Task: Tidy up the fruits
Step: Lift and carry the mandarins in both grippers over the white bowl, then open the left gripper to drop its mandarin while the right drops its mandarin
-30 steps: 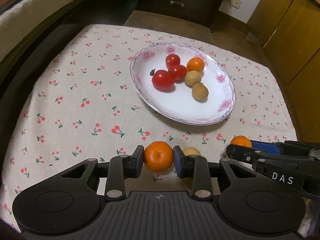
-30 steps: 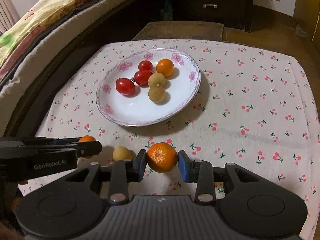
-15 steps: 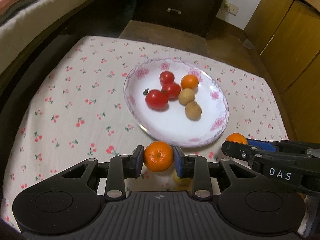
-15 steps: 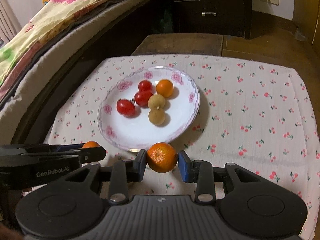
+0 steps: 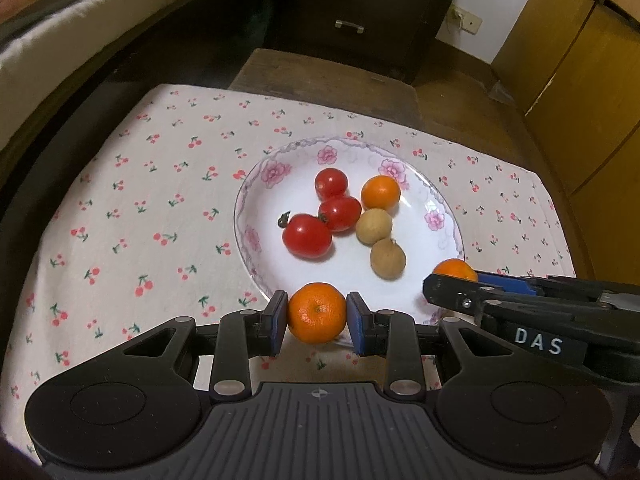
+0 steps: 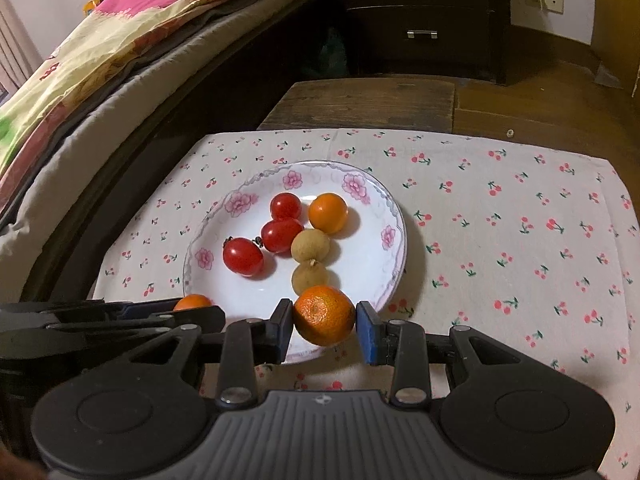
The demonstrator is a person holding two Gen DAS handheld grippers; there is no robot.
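A white flowered plate on the cherry-print cloth holds three red tomatoes, a small orange and two brown longans. My left gripper is shut on a tangerine over the plate's near rim. My right gripper is shut on another tangerine, also above the plate's near edge. Each gripper shows side-on in the other's view, its tangerine peeking out. The two grippers are side by side.
A bed with a patterned quilt runs along the left. Beyond the table stand a low wooden bench and a dark chest of drawers. Yellow wooden cupboard doors line the right.
Both grippers have moved forward from the near cloth to the plate's near rim, each carrying its tangerine. The loose longan on the cloth has dropped out of view beneath them.
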